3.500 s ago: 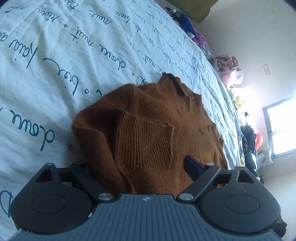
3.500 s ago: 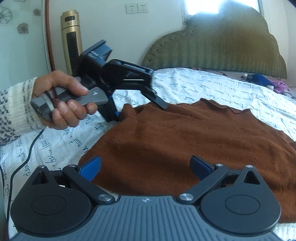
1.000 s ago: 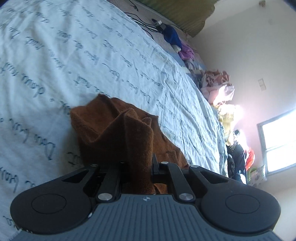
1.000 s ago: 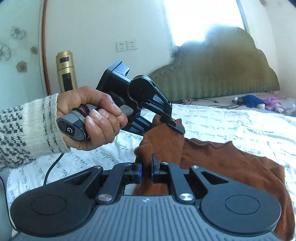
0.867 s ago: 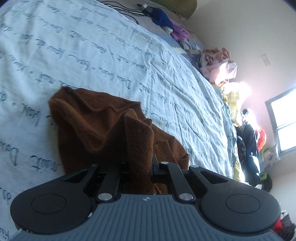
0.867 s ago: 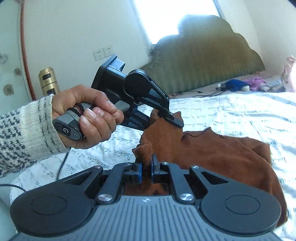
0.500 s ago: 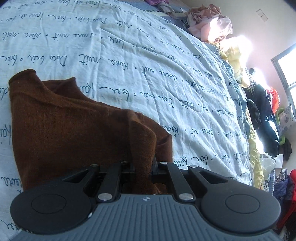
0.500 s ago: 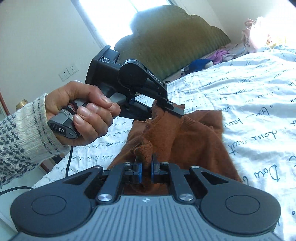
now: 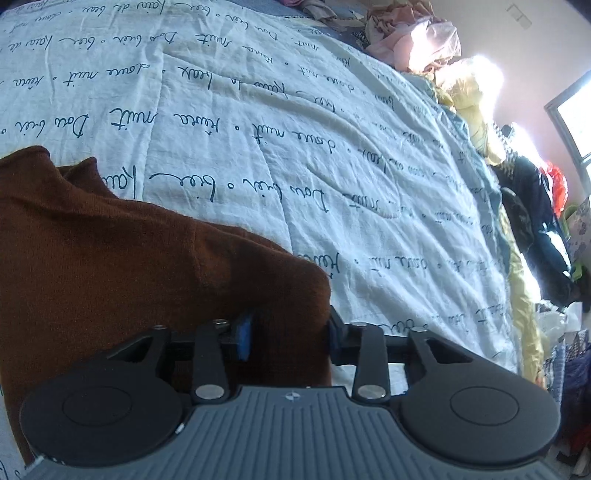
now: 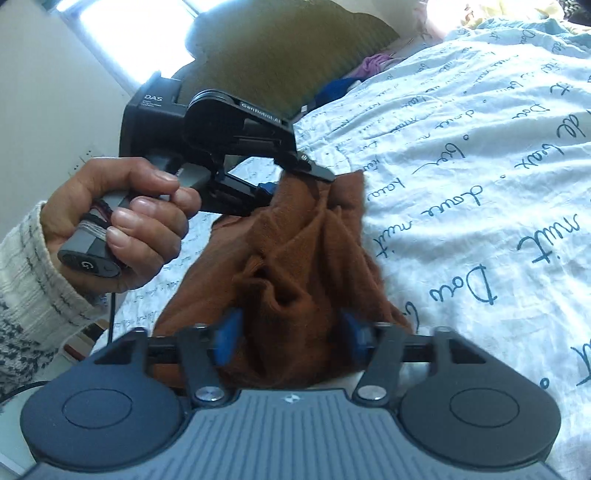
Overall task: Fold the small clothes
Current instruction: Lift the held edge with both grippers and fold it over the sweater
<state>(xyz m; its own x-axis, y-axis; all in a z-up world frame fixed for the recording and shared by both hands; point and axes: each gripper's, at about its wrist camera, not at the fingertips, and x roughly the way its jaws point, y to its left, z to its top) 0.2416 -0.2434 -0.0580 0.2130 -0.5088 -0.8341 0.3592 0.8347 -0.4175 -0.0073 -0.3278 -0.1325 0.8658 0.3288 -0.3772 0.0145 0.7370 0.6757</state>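
Sweater [image 9: 110,266] – rust-brown knit wool-like cloth, matt, fuzzy at edges. Bedsheet [image 9: 332,155] – thin white cotton-like cloth, creased, w/ printed script. Left gripper [image 9: 288,332] & right gripper [image 10: 290,338]: matt black plastic, ribbed grey housing, shiny metal screws. Sleeve [image 10: 26,280], near left: chunky knit.

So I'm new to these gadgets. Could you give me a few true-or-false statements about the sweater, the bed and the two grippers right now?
1. The brown sweater lies on a white bedspread printed with handwriting. True.
2. Both grippers are clamped shut on the sweater. False: the left gripper and right gripper have just been opening, with fabric loose between their jaws.
3. A bare hand holds the left gripper's handle. True.
4. The sweater is blue. False: it is brown.
5. Clothes are piled beyond the bed. True.
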